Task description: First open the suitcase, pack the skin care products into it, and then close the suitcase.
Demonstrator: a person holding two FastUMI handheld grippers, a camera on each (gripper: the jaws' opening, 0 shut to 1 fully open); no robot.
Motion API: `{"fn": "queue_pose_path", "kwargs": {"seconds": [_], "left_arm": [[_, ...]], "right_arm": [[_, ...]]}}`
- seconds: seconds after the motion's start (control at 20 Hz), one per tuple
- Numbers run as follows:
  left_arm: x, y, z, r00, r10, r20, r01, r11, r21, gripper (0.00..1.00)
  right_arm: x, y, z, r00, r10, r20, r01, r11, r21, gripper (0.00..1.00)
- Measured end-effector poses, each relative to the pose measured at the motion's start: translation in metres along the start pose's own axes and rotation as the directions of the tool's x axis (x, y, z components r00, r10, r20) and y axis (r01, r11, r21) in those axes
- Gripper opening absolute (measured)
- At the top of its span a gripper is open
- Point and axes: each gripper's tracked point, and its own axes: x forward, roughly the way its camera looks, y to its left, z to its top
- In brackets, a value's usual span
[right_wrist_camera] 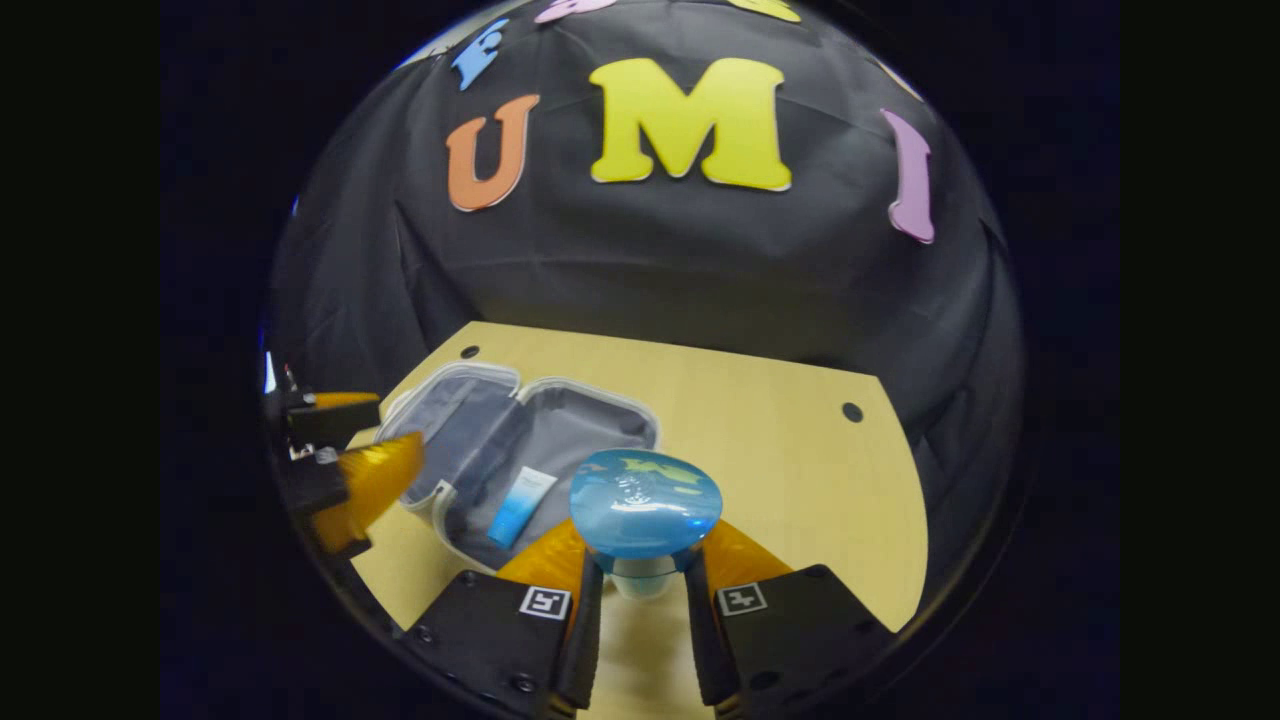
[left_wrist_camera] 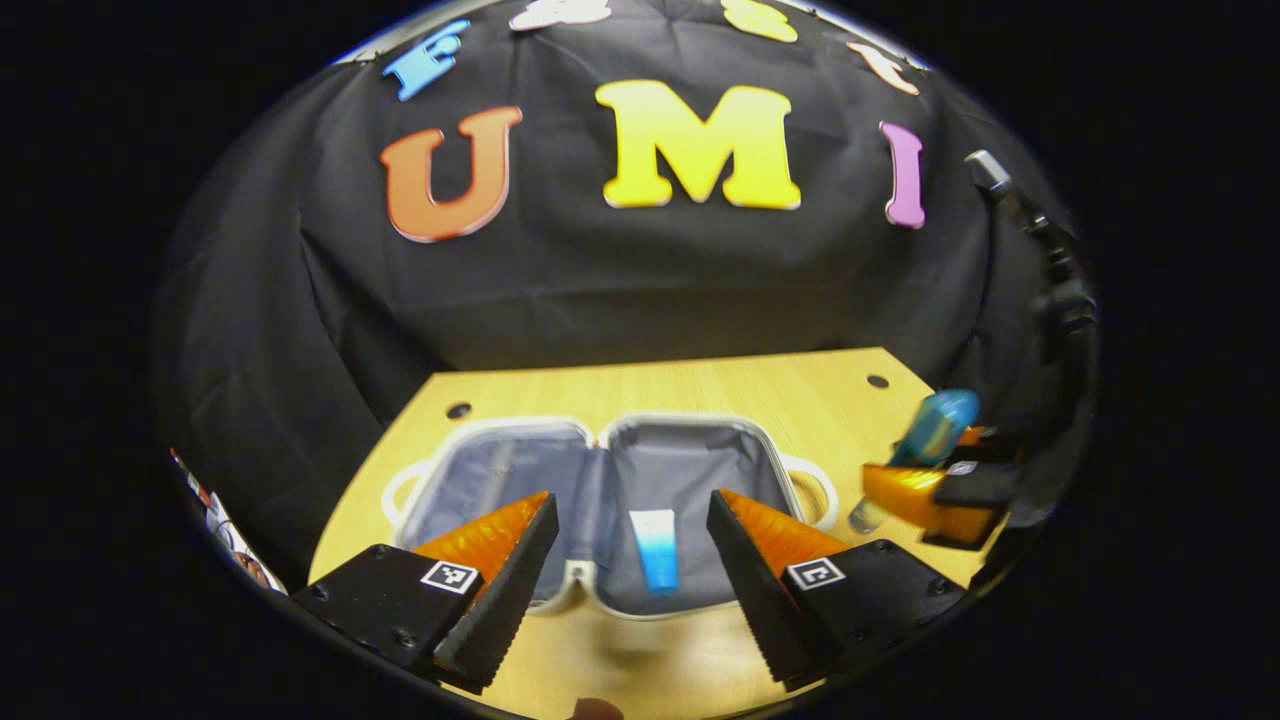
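The right gripper [right_wrist_camera: 642, 585] held the blue-capped bottle [right_wrist_camera: 645, 520] between both fingers, while the left gripper [left_wrist_camera: 632, 560] was wide open and empty. The bottle should be lowered into the open suitcase [left_wrist_camera: 700, 450], beside the tube [left_wrist_camera: 655, 548], before release.

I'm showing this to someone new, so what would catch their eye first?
Probably the blue-capped bottle clamped in the right claw, held above the wooden table. Next, the open suitcase lying flat at the table's middle, with a blue and white tube already inside; the left claw hovers open over it.

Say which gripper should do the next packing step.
Right. The right gripper is shut on the blue bottle beside the open suitcase; the left gripper is open and empty above it.
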Motion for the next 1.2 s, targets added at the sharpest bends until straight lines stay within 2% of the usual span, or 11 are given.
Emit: {"fn": "queue_pose_path", "kwargs": {"seconds": [0.2, 0.4, 0.7, 0.85, 1.05, 1.1, 1.2], "left_arm": [[-0.038, 0.042, 0.01, 0.994, 0.051, 0.096, -0.048, 0.998, -0.028, 0.99], [-0.063, 0.075, 0.025, 0.979, 0.083, 0.185, -0.081, 0.997, -0.018, 0.99], [-0.078, 0.1, 0.023, 0.973, 0.099, 0.208, -0.086, 0.994, -0.067, 0.99], [-0.075, 0.106, 0.01, 0.979, 0.093, 0.182, -0.077, 0.993, -0.092, 0.99], [-0.069, 0.115, -0.005, 0.988, 0.085, 0.132, -0.065, 0.986, -0.152, 0.99], [-0.066, 0.117, -0.01, 0.99, 0.081, 0.119, -0.06, 0.984, -0.168, 0.99], [-0.062, 0.124, -0.022, 0.993, 0.075, 0.092, -0.057, 0.981, -0.183, 0.99]], "right_arm": [[0.049, 0.059, -0.028, 0.993, 0.058, -0.099, -0.059, 0.998, -0.001, 0.36], [0.081, 0.082, -0.062, 0.974, 0.059, -0.22, -0.043, 0.996, 0.075, 0.36], [0.106, 0.074, -0.075, 0.953, 0.001, -0.303, 0.031, 0.995, 0.1, 0.36], [0.125, 0.068, -0.066, 0.945, -0.006, -0.327, 0.067, 0.982, 0.175, 0.36], [0.155, 0.066, -0.077, 0.902, -0.035, -0.429, 0.15, 0.96, 0.236, 0.36], [0.161, 0.064, -0.079, 0.895, -0.049, -0.443, 0.17, 0.956, 0.239, 0.34], [0.166, 0.063, -0.085, 0.88, -0.065, -0.47, 0.198, 0.95, 0.24, 0.36]]}}
